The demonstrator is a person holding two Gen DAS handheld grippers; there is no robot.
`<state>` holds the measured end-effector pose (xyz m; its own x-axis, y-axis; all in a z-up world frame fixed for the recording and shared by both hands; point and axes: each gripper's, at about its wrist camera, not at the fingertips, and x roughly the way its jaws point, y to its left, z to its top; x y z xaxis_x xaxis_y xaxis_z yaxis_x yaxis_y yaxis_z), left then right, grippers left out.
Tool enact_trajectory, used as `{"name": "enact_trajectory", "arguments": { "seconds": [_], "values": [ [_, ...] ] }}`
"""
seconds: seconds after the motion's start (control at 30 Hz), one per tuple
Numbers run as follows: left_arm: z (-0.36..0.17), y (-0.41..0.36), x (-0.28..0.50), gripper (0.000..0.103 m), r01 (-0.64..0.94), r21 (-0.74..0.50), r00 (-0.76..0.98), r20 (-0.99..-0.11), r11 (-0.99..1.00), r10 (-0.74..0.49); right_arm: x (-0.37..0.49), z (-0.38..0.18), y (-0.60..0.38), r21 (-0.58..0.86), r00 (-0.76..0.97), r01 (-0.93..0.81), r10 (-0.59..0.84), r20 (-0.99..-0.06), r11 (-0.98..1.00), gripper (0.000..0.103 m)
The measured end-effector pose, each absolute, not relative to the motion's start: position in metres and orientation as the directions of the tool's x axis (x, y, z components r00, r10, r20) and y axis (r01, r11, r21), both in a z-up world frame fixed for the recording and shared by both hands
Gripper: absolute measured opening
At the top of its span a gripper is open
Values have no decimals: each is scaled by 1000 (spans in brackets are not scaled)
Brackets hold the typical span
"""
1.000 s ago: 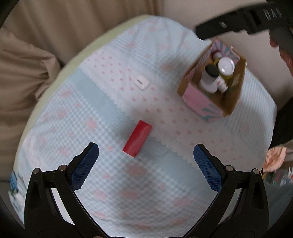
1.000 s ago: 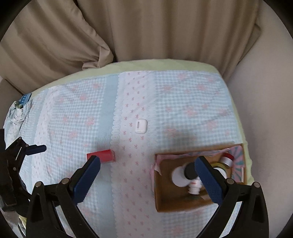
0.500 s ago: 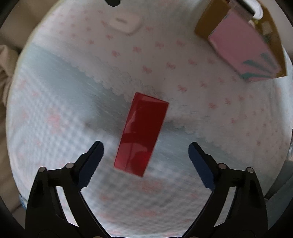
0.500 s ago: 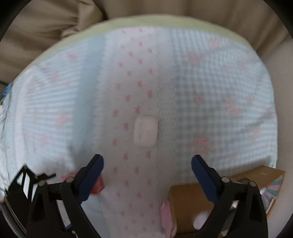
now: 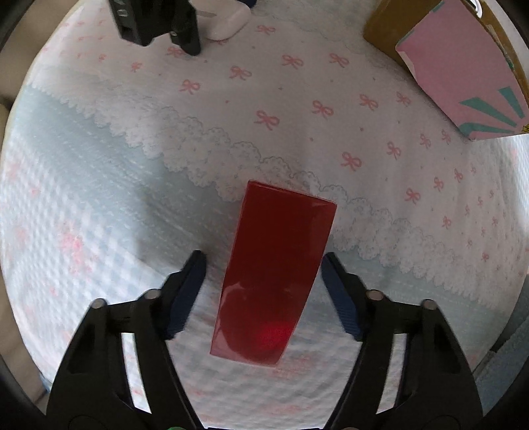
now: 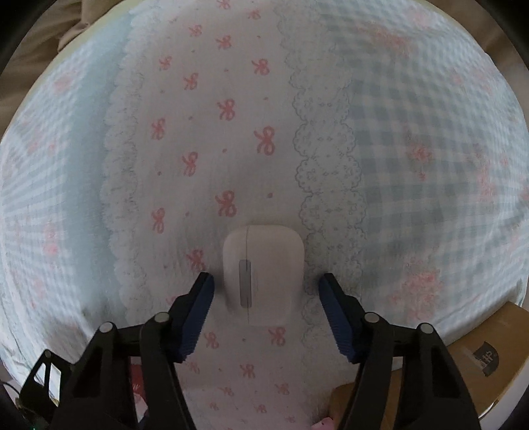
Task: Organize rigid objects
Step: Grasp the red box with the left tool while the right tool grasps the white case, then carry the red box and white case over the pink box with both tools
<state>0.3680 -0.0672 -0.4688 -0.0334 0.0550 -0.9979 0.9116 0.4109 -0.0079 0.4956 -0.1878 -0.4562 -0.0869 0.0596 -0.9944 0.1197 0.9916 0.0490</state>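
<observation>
A red box lies flat on the patterned cloth. My left gripper is open, low over the cloth, with one blue pad on each side of the box, not touching it. A small white earbud case lies on the bow-print strip. My right gripper is open and straddles the case, with small gaps on both sides. In the left wrist view the right gripper's body and the case show at the top. A corner of the red box shows at the bottom left of the right wrist view.
A cardboard box with a pink and teal side stands at the upper right of the left wrist view; its brown flap shows at the lower right of the right wrist view. Beige cushions border the cloth at its far edge.
Both grippers have dropped close to the cloth and narrowed. The left now flanks the red box, and the right now flanks the white case.
</observation>
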Motion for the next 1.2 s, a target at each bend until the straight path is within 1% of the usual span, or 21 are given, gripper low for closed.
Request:
{"name": "enact_trajectory", "arguments": {
  "seconds": [0.03, 0.13, 0.2, 0.23, 0.27, 0.3, 0.63, 0.77, 0.97, 1.2],
  "values": [
    [-473, -69, 367, 55, 913, -8, -38, -997, 408, 65, 497, -457, -187, 43, -88, 123, 54, -995, 991, 62],
    [-478, -72, 363, 53, 918, 16, -18, -996, 396, 82, 500, -461, -183, 28, -89, 118, 39, -995, 993, 62],
    [-477, -73, 360, 47, 921, 27, -4, -997, 388, 80, 501, -461, -180, 19, -86, 111, 29, -996, 994, 58],
    [-477, -73, 359, 44, 922, 24, -7, -997, 386, 78, 502, -459, -178, 17, -80, 107, 26, -996, 994, 53],
    [-476, -74, 358, 44, 924, 25, -6, -997, 381, 79, 503, -458, -174, 16, -75, 104, 23, -997, 994, 44],
    [-474, -73, 358, 44, 926, 27, -3, -997, 376, 80, 504, -455, -171, 15, -70, 100, 22, -997, 995, 41],
    [-466, -73, 351, 41, 919, 35, 10, -998, 392, 67, 491, -445, -160, 26, -43, 92, 30, -999, 995, 41],
    [-453, -64, 352, 41, 895, 1, -13, -999, 447, 29, 475, -430, -156, 32, -10, 63, 33, -999, 997, 41],
    [-435, -37, 362, 38, 805, -106, -83, -994, 584, -65, 455, -410, -151, 63, 23, 73, 62, -998, 995, 41],
    [-414, -8, 365, 38, 758, -125, -64, -991, 640, -118, 428, -379, -156, 80, 48, 77, 76, -996, 994, 41]
  ]
}}
